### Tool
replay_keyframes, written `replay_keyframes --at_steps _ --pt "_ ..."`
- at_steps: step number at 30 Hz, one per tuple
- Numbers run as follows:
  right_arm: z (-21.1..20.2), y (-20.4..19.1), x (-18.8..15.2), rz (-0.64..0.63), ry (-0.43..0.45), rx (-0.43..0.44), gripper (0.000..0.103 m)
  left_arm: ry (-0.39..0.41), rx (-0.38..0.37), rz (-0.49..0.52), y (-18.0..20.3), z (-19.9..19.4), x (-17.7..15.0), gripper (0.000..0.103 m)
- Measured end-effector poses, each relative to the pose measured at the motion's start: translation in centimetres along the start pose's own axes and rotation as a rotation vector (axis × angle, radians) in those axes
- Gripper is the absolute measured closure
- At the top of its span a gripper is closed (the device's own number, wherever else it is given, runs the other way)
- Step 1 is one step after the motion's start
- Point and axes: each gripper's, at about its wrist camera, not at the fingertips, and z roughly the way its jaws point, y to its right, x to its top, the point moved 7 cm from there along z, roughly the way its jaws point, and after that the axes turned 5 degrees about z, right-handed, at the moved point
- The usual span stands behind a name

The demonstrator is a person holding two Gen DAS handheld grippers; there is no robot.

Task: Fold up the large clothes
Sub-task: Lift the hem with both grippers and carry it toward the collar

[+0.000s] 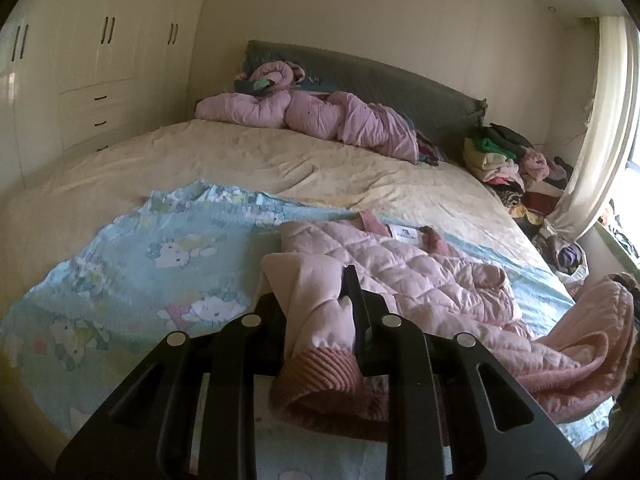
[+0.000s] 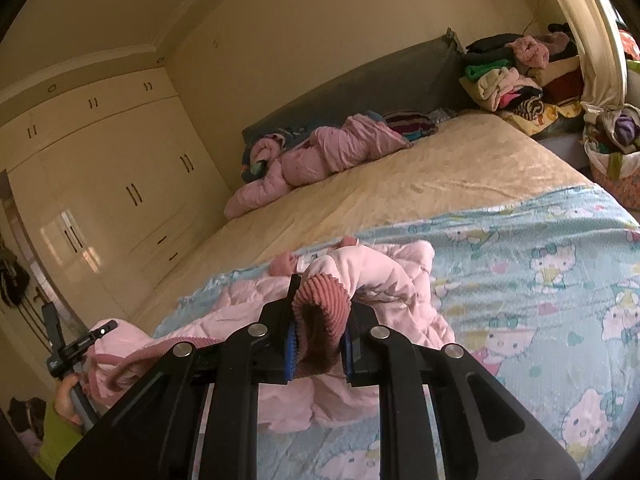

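Observation:
A pink quilted jacket (image 1: 424, 268) lies on a blue cartoon-print blanket (image 1: 160, 248) at the near end of the bed. My left gripper (image 1: 316, 304) is shut on one sleeve, just above its darker ribbed cuff (image 1: 320, 368), which hangs over the jaws. The left finger is hidden by the fabric. In the right wrist view my right gripper (image 2: 322, 312) is shut on the other sleeve's ribbed cuff (image 2: 320, 300), held slightly above the jacket (image 2: 384, 276). At that view's lower left, a hand (image 2: 66, 400) holds the other gripper's handle beside a bunched part of the jacket.
A beige mattress cover (image 1: 320, 168) spreads beyond the blanket. A crumpled pink duvet (image 1: 320, 116) lies along the grey headboard (image 1: 400, 80). A clothes pile (image 1: 512, 164) and a curtain (image 1: 592, 152) stand at the right. A full basket (image 2: 612, 152) sits beside the bed. Cream wardrobes (image 1: 100, 60) fill the left wall.

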Motion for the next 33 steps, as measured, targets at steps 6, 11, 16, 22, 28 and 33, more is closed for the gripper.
replay_keyframes --at_steps 6,11,16,22,28,33 --pt "1.4 0.3 1.7 -0.003 0.019 -0.018 0.087 0.008 0.012 0.009 0.0 1.2 1.2 0.087" --pt "2.5 0.5 2.7 -0.008 0.026 -0.027 0.087 0.010 0.018 0.009 -0.3 2.1 1.9 0.087" --pt "3.8 0.8 3.4 -0.013 0.032 -0.040 0.088 0.015 0.028 0.006 -0.5 3.0 2.2 0.087" --pt "5.5 1.4 4.3 -0.010 0.036 -0.051 0.087 0.024 0.037 -0.016 -1.0 4.2 2.7 0.087" --pt "7.5 1.8 5.4 -0.006 0.037 -0.074 0.088 0.031 0.058 -0.036 -1.3 5.9 3.5 0.086" --pt "9.1 2.3 6.2 -0.004 0.034 -0.099 0.087 0.036 0.074 -0.043 -1.3 7.2 3.8 0.086"
